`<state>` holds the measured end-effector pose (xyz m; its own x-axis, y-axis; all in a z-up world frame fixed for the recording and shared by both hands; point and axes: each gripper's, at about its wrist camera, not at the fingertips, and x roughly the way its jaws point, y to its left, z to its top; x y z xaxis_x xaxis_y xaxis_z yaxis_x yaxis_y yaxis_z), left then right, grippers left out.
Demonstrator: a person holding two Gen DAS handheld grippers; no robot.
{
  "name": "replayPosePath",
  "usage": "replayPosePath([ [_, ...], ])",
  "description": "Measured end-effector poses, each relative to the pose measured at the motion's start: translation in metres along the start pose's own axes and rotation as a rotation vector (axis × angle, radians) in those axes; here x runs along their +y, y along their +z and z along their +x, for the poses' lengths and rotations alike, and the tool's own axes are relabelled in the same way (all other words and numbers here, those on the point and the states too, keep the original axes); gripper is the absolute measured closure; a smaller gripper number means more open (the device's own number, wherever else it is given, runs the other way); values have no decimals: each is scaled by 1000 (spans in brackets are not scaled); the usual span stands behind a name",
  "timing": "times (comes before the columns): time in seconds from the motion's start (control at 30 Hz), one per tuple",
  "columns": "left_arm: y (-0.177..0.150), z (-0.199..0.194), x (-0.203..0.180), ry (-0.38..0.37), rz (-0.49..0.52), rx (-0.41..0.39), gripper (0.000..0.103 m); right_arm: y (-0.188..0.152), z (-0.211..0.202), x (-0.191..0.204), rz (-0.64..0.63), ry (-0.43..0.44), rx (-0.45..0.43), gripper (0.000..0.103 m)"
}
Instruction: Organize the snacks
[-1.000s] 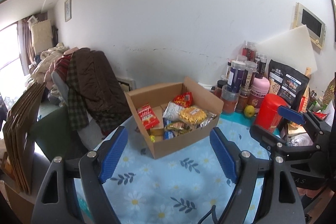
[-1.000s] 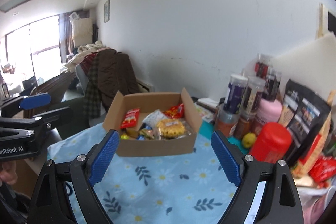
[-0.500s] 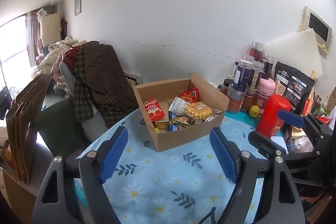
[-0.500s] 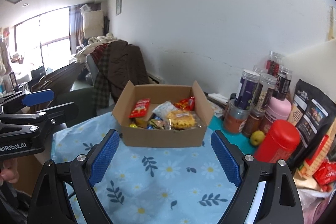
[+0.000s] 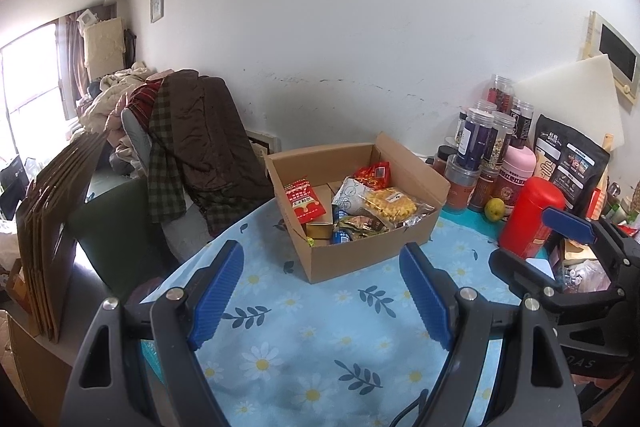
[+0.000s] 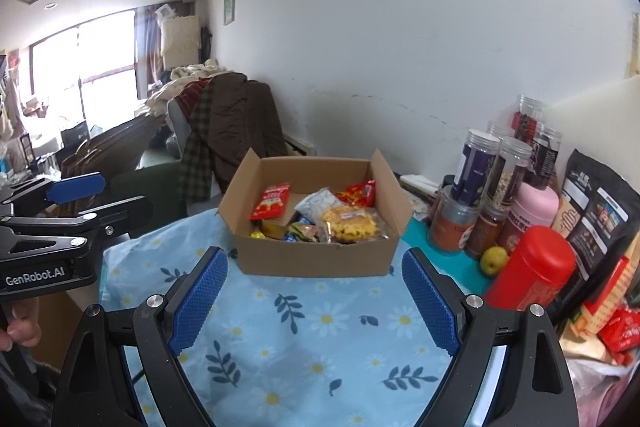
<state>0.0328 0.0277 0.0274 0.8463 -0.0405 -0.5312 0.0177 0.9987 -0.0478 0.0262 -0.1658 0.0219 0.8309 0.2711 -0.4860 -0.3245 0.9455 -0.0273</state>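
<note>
Open cardboard box (image 5: 352, 259) on floral tablecloth, snack packets (image 6: 350, 223) lying loose inside, flaps raised

The cardboard box (image 6: 316, 259) hides the lower halves of its snack packets (image 6: 350, 223) behind its near wall (labels too small to read).

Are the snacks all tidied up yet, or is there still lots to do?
Some looks done: several snack packets already lie in the cardboard box, like the red packet and the yellow snack bag. Nothing is in hand: the left gripper and right gripper are both open and empty, short of the box. Possibly left: the red packets beside the jars, if they belong too.
</note>
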Motion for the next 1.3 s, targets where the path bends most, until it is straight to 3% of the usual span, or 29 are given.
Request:
replayPosePath([
  [0.73,-4,8,-9,-15,25,31,22,2,-10,-9,16,-19,-19,13],
  [1.3,-11,15,-5,18,37,75,22,2,-11,-5,6,-37,-7,12],
])
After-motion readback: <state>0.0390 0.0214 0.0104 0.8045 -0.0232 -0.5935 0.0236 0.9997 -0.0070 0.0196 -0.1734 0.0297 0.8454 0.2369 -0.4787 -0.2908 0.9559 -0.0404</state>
